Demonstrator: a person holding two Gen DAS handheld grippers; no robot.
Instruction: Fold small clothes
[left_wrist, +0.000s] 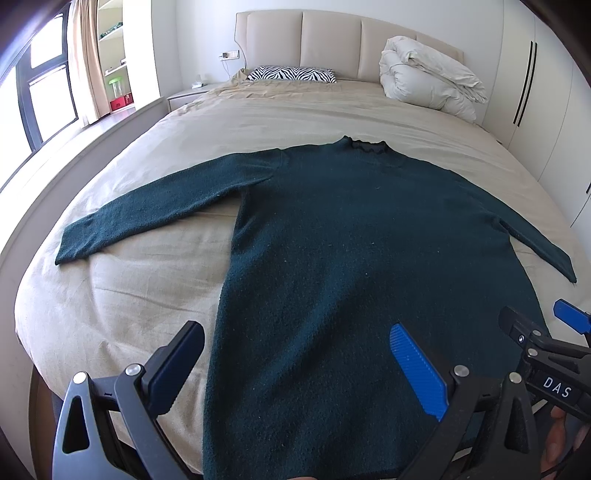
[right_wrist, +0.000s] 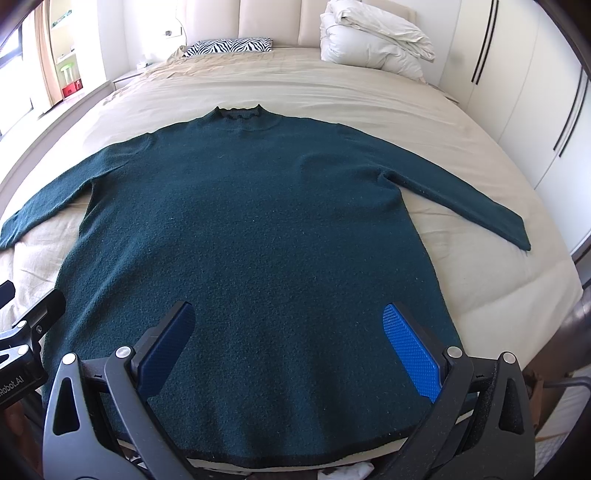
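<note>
A dark green knitted sweater lies flat on the beige bed, face up, collar toward the headboard and both sleeves spread out sideways. Its hem lies at the bed's near edge. My left gripper hovers open above the sweater's lower left side, one finger over the bedsheet, nothing between its fingers. My right gripper is open above the lower middle of the sweater, holding nothing. The right gripper's tip shows at the right edge of the left wrist view.
A zebra-striped pillow and a bundled white duvet lie by the headboard. White wardrobe doors stand to the right, and a window with shelves to the left.
</note>
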